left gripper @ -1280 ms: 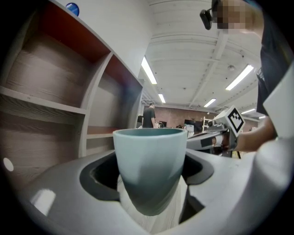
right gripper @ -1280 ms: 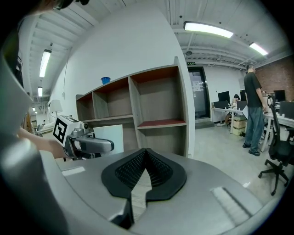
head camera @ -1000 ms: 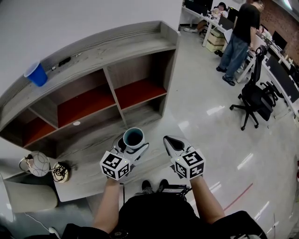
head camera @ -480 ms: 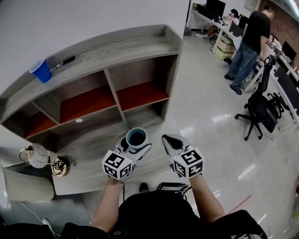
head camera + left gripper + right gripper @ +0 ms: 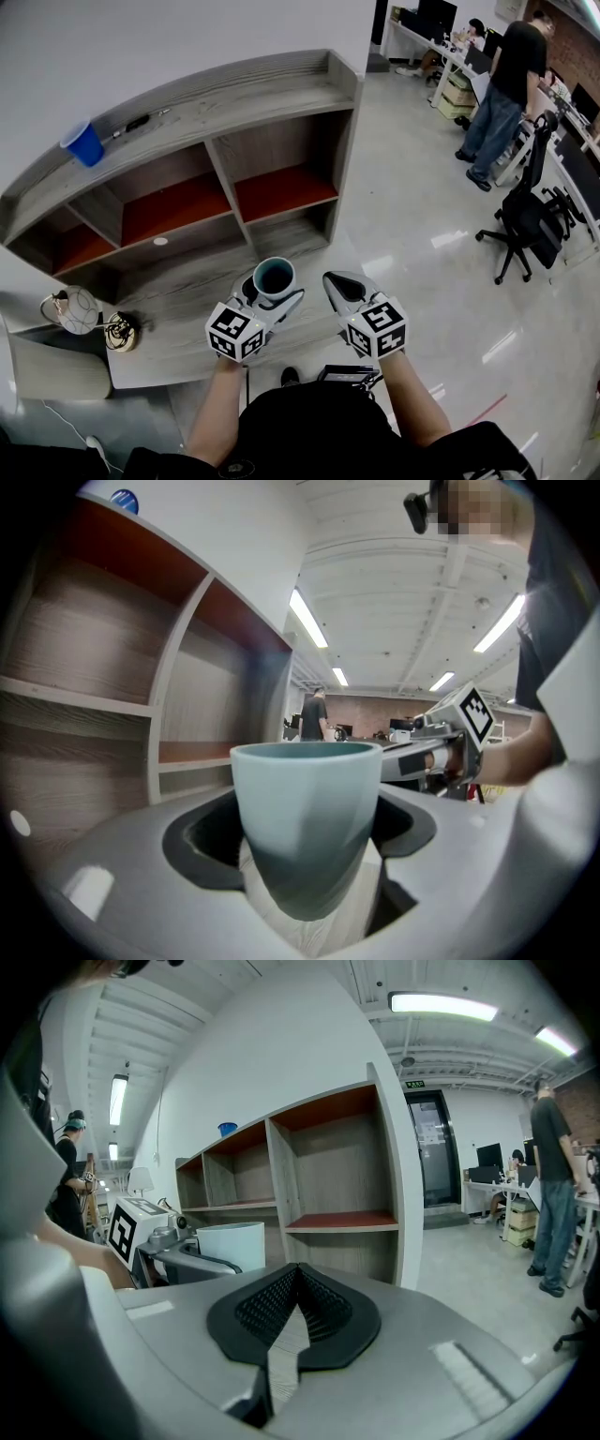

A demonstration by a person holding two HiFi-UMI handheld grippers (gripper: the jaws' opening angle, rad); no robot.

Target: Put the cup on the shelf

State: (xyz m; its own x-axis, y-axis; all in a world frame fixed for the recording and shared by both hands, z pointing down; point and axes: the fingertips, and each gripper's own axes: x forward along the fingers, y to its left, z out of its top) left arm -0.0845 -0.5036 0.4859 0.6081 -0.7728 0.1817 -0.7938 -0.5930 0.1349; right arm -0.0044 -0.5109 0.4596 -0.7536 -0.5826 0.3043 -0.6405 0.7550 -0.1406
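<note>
A pale blue-green cup (image 5: 273,277) (image 5: 305,822) stands upright between the jaws of my left gripper (image 5: 265,292) (image 5: 309,855), which is shut on it; the same cup (image 5: 231,1243) shows at the left of the right gripper view. My right gripper (image 5: 343,290) (image 5: 298,1312) is beside it to the right, shut, with nothing between its pads. Both are held above the low front ledge of the grey wooden shelf (image 5: 211,155) (image 5: 328,1162), whose compartments have red floors. The shelf (image 5: 122,667) fills the left of the left gripper view.
A blue plastic cup (image 5: 83,145) and a dark marker (image 5: 136,123) sit on the shelf top. A round lamp (image 5: 77,311) stands on the ledge at left. A person (image 5: 502,89) and a black office chair (image 5: 527,220) are on the shiny floor at right.
The view has shifted slightly between the earlier frames and now. Both grippers and the cup keep the same pose in front of the shelf.
</note>
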